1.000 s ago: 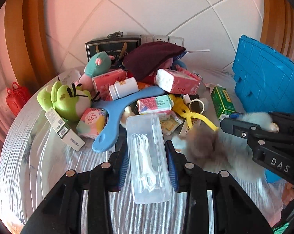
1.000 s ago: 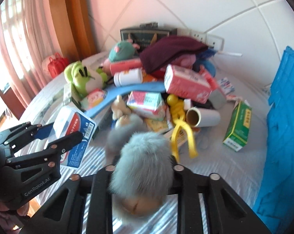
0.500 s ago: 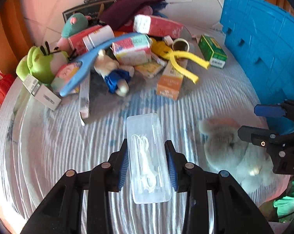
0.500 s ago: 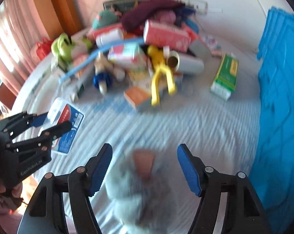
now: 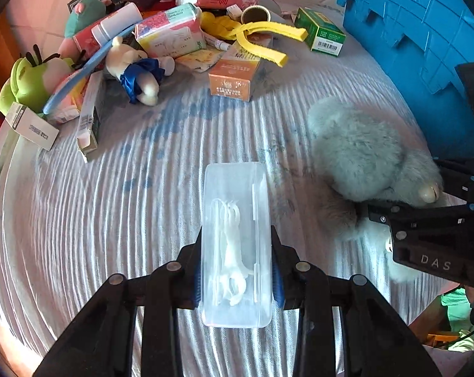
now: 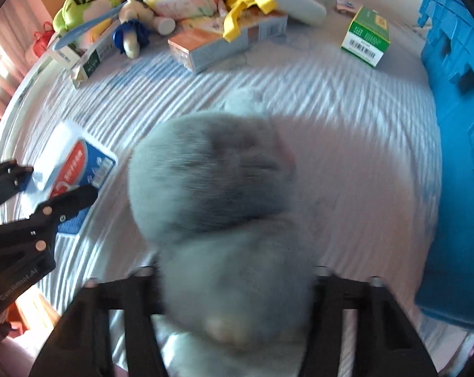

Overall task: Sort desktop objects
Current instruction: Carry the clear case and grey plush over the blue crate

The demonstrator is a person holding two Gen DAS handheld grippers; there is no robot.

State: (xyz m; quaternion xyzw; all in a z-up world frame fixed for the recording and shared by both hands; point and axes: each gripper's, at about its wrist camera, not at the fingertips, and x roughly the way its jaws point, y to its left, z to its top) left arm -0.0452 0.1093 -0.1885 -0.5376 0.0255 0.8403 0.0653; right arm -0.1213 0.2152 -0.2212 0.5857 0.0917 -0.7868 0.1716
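Observation:
My left gripper [image 5: 236, 278] is shut on a clear plastic box of floss picks [image 5: 235, 242], held low over the striped cloth. The same box [image 6: 70, 169] shows its blue and red label in the right wrist view, in the left gripper [image 6: 53, 185]. A grey fluffy plush toy [image 5: 362, 154] lies on the cloth at the right, against my right gripper [image 5: 438, 194]. In the right wrist view the plush [image 6: 218, 207] is blurred and fills the space between the jaws of the right gripper [image 6: 234, 282], which stand wide apart around it.
A pile of objects lies at the far side: orange box [image 5: 234, 77], green box [image 5: 320, 33], yellow plastic piece [image 5: 262, 36], small white plush with blue bow [image 5: 136, 69], green plush [image 5: 32, 78], tissue packs. A blue crate [image 5: 425, 31] stands at the right.
Both grippers pulled back from the pile toward the near table edge. The right gripper opened and let the grey plush down onto the cloth; it now sits between the wide jaws.

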